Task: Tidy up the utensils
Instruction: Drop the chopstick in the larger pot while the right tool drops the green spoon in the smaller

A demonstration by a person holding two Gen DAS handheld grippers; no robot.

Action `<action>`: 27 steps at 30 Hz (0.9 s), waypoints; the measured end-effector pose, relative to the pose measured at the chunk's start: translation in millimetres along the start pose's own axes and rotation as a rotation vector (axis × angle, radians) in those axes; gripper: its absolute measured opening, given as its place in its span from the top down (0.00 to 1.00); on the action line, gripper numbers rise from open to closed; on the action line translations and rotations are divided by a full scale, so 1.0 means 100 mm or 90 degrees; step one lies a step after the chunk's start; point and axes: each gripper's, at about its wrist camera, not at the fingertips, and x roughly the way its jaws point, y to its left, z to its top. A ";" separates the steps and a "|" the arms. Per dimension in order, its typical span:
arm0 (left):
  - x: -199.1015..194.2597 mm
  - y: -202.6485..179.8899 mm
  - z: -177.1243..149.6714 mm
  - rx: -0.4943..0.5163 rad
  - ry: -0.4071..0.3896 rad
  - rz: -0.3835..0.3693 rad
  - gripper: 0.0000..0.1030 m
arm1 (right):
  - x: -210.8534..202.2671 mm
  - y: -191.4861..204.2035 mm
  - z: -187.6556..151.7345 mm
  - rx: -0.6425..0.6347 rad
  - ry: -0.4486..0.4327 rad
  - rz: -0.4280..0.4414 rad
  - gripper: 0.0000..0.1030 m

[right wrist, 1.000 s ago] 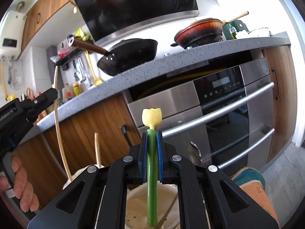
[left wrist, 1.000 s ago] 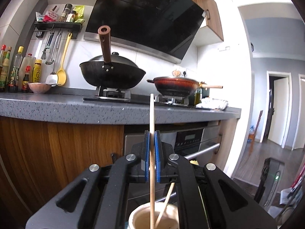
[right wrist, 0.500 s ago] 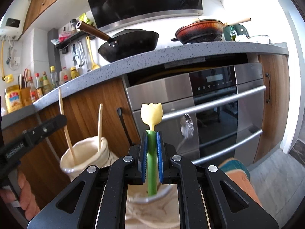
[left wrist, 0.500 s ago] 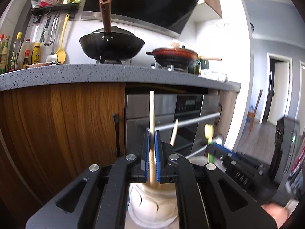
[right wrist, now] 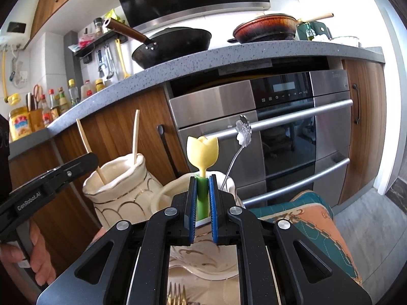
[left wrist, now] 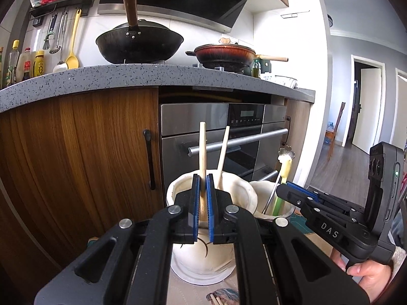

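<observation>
Kitchen front: speckled grey counter (left wrist: 106, 78) over wood-grain cabinets and a steel oven (right wrist: 292, 132), seen from low down. Left gripper (left wrist: 202, 203): blue ribbed pads narrowed onto a round wooden chopstick (left wrist: 202, 152) that stands upright, its lower end inside the cream vase (left wrist: 203, 254) directly ahead of the fingers. Vase: glazed ceramic, wavy rim, gold scallop lines; a second chopstick (left wrist: 223, 152) leans in it, just right of the held one. Right gripper (right wrist: 202, 203): pads closed on the green stem of a tulip spoon (right wrist: 202, 152), whose yellow, petal-shaped head rises above the fingertips; the stem runs down into a second vase (right wrist: 165, 195) directly below the fingers, touching the first. A thin silver spoon (right wrist: 243, 132) with a flower-shaped end stands in the same vase, just right of the stem. Near the right gripper's base, gold fork (right wrist: 176, 294) tines on the surface; to its right, a teal-and-orange cushion (right wrist: 318, 218). On the counter beyond: black wok (left wrist: 140, 42), reddish pan (left wrist: 225, 54).
</observation>
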 end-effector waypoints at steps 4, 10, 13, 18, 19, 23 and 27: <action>0.02 0.01 0.00 -0.002 0.004 0.001 0.92 | 0.01 -0.01 0.01 0.000 0.001 0.000 0.90; 0.01 -0.01 -0.01 0.007 -0.003 0.010 0.74 | -0.01 -0.02 0.00 0.002 -0.005 0.001 0.77; -0.03 -0.01 0.00 0.010 -0.012 0.017 0.65 | -0.04 -0.01 0.01 -0.001 -0.015 0.000 0.69; -0.13 0.02 -0.02 0.005 -0.024 0.031 0.36 | -0.20 -0.03 0.04 0.008 -0.038 -0.008 0.45; -0.17 0.03 -0.03 0.001 -0.029 0.037 0.31 | -0.25 -0.04 0.04 0.014 -0.043 -0.015 0.36; -0.33 0.09 -0.07 -0.015 -0.053 0.063 0.05 | -0.42 -0.08 0.03 0.036 -0.054 -0.010 0.18; -0.45 0.12 -0.13 -0.028 -0.047 0.079 0.05 | -0.61 -0.07 -0.02 0.042 -0.062 -0.012 0.07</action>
